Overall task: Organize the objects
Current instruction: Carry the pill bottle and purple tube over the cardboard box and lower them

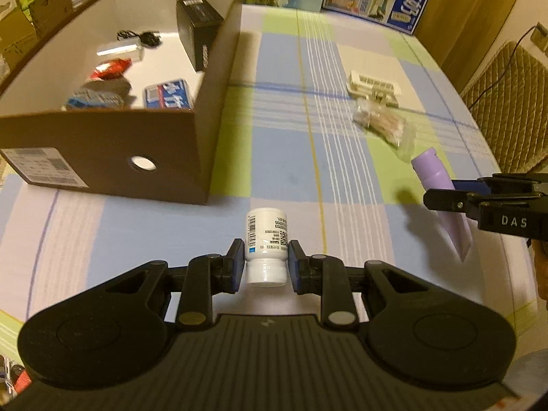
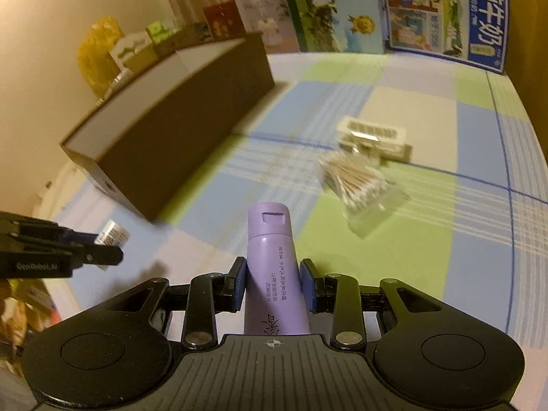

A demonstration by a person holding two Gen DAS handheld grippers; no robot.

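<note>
My left gripper (image 1: 266, 260) is shut on a small white bottle (image 1: 266, 236), held above the checked tablecloth with its cap toward the camera. The brown cardboard box (image 1: 102, 150) with a white inside stands to its upper left and holds several items. My right gripper (image 2: 273, 282) is shut on a purple tube (image 2: 272, 274), cap pointing away. In the left wrist view the right gripper (image 1: 441, 195) enters from the right with the purple tube (image 1: 433, 171). In the right wrist view the left gripper (image 2: 113, 257) shows at the left with the white bottle (image 2: 113, 234).
A clear bag of cotton swabs (image 2: 359, 185) and a white flat box (image 2: 375, 138) lie on the tablecloth (image 2: 376, 257) to the right of the brown box (image 2: 185, 130). Printed cartons (image 2: 445, 17) line the far edge. A quilted chair back (image 1: 510, 102) stands at the right.
</note>
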